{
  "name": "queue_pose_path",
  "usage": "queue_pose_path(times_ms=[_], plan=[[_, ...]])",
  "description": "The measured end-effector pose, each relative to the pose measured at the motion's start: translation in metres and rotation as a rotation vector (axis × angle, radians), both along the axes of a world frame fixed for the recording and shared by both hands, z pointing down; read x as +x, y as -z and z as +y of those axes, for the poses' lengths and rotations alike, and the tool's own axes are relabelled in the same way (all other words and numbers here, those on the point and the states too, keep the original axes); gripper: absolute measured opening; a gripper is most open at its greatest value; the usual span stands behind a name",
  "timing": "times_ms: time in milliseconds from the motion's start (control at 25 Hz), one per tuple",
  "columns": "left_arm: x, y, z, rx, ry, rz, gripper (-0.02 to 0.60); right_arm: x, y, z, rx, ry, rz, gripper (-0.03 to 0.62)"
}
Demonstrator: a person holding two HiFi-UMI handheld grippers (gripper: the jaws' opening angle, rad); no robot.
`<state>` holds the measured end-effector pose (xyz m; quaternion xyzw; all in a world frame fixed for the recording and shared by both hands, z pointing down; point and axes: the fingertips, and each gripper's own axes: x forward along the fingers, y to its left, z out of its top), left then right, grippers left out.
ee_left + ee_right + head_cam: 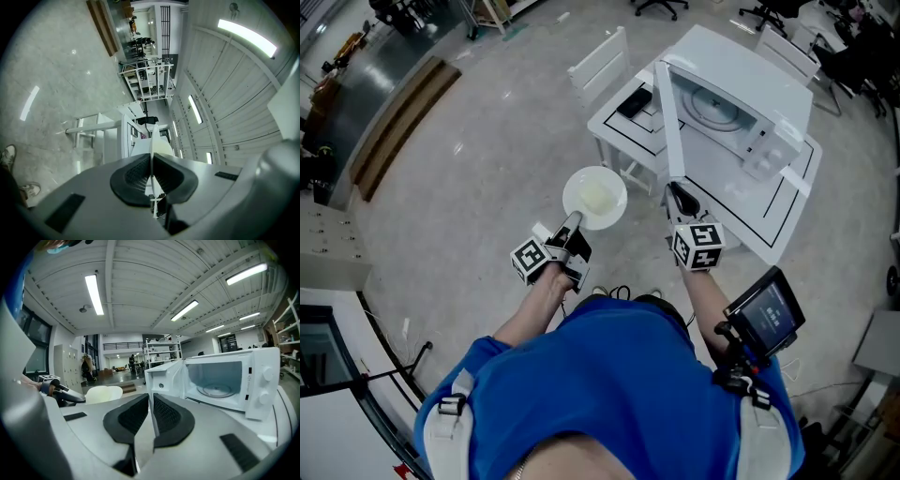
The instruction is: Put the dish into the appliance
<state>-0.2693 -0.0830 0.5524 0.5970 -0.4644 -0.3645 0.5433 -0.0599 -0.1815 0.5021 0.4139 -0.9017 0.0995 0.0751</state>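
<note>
Off the near-left corner of the white table (614, 124), we are pinching the near rim of the round white plate (595, 197) between the pads of the left gripper (573, 222), carrying it flat above the grey concrete floor (469, 169), apart from the table; further right, we are holding the right gripper (677, 191) pressed together on nothing, just short of the open door (671, 122) of the white microwave oven (769, 70).

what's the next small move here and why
Probably swing the left gripper with the dish toward the microwave: its jaws pinch the rim, the door stands open, held by the right gripper, and the turntable is bare.
</note>
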Motion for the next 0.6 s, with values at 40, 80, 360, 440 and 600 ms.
queue_pose_path(times_ms=[40, 80, 360, 440, 600], plan=[[-0.005, 0.001, 0.001, 0.003, 0.003, 0.0, 0.017, -0.008, 0.0, 0.001, -0.002, 0.009, 0.001, 0.032], [-0.009, 0.002, 0.002, 0.001, 0.008, -0.001, 0.017, -0.015, 0.0, 0.002, -0.004, 0.018, 0.001, 0.026], [-0.041, 0.003, 0.013, 0.003, 0.037, -0.001, 0.017, -0.065, -0.001, 0.008, -0.013, 0.083, -0.002, 0.002], [-0.051, 0.001, 0.015, 0.001, 0.048, -0.005, 0.017, -0.079, -0.003, 0.007, -0.019, 0.099, -0.002, 0.002], [-0.07, -0.001, 0.02, -0.009, 0.071, -0.014, 0.017, -0.103, -0.008, 0.006, -0.032, 0.128, 0.002, 0.002]])
